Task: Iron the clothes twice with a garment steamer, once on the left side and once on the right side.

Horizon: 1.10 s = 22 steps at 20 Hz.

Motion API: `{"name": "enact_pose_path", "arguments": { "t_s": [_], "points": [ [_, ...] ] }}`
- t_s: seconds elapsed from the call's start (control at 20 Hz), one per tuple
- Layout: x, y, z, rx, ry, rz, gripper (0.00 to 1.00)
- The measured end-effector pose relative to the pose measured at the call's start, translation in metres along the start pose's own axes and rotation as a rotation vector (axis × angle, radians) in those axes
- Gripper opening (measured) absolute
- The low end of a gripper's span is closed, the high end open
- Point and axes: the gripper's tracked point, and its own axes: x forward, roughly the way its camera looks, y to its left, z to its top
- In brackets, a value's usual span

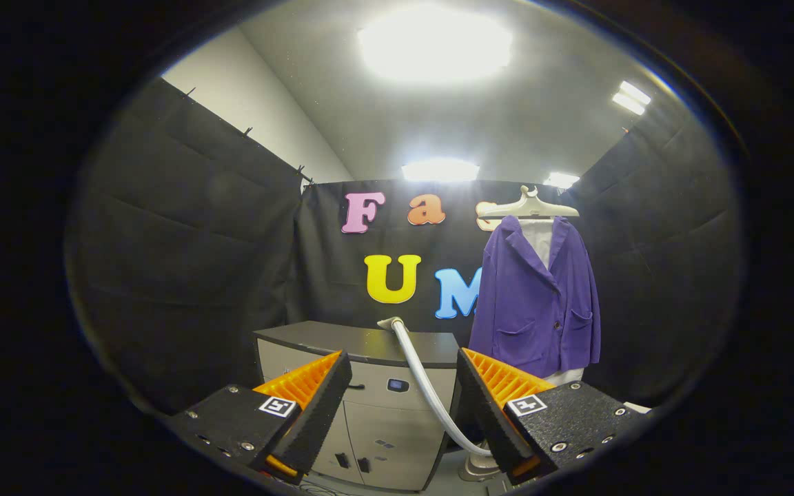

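A purple jacket [538, 296] hangs on a pale hanger [529, 206] over a white board, beyond my right finger and well ahead of me. A white steamer hose [426, 386] curves down from the cabinet top, where its head [390, 322] rests, passing between my fingers to a base [477, 468] on the floor. My gripper [402, 375] is open, its fingers [314, 389] wide apart with nothing between them but the distant hose.
A grey cabinet [369, 406] with a dark top stands straight ahead beyond the fingers. Black cloth walls close the booth on the left, back and right. Bright ceiling lights shine overhead.
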Motion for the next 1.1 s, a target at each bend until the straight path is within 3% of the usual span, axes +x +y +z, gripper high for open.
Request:
{"name": "enact_pose_path", "arguments": {
  "t_s": [0.55, 1.1],
  "points": [
    [0.009, -0.016, 0.018, 0.003, -0.008, 0.018, 0.95],
    [0.077, -0.029, 0.073, 0.066, 0.008, 0.015, 0.94]
  ]
}}
